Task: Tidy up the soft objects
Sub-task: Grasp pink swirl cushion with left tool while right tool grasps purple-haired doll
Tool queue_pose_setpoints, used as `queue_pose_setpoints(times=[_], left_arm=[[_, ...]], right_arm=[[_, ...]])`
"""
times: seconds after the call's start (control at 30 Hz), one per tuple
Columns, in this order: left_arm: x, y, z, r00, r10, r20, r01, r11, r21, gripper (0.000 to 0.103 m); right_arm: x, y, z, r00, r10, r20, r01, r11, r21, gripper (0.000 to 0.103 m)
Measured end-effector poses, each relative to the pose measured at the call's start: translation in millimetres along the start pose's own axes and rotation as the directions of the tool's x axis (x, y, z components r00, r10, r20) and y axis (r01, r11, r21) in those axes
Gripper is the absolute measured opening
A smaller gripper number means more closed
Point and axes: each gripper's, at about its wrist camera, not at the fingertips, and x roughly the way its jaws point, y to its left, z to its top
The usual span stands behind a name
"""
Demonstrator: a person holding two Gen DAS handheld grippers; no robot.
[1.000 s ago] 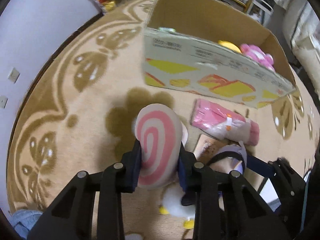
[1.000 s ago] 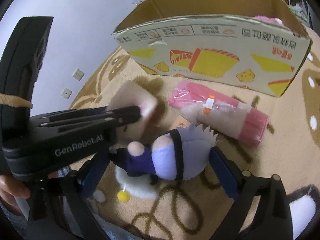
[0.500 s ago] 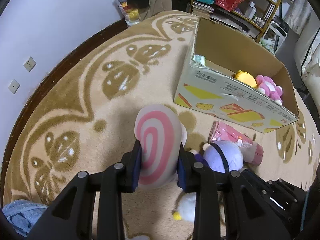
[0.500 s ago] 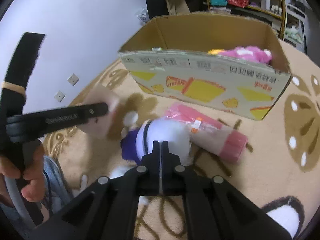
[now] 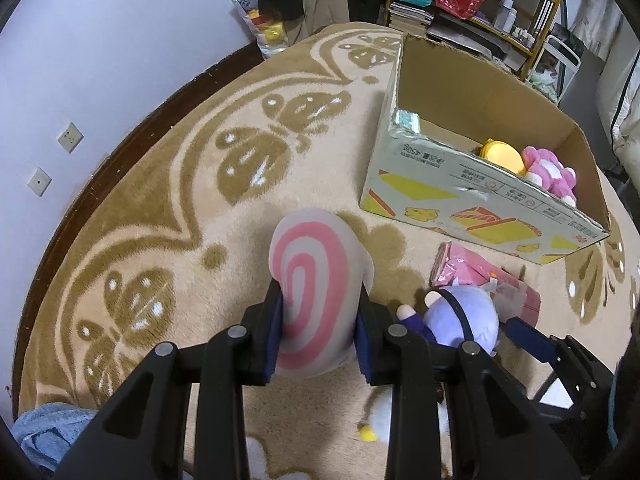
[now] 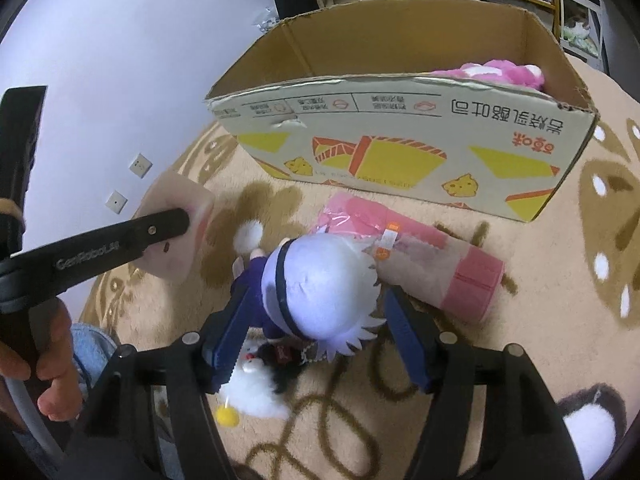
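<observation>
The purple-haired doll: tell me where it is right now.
In the right wrist view the purple-haired doll sits low and central between the opening jaws of the right gripper, just in front of the pink wrapped roll and the cardboard box.

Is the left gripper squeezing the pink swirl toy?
Touching. In the left wrist view the left gripper has both pads pressed into the swirl toy, denting its sides.

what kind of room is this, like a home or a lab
Most likely a lived-in home room, perhaps a bedroom or playroom: a patterned tan rug covers the floor, a cluttered shelf of bags and bottles stands behind, and a cardboard box holds plush toys.
</observation>
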Motion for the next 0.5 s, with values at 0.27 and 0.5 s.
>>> queue_pose_setpoints(times=[0.27, 0.5], left_arm=[[-1.2, 1.5, 3.3, 1.000, 0.000, 0.017, 0.000, 1.000, -0.006, 0.030], [-4.0, 3.6, 5.2, 1.000, 0.004, 0.028, -0.004, 1.000, -0.016, 0.030]], right_arm=[[28.0, -11.7, 7.2, 0.998, 0.045, -0.035, -0.043, 0.997, 0.062, 0.078], [26.7, -7.9, 9.1, 0.996, 0.088, -0.019, -0.087, 0.994, 0.059, 0.052]])
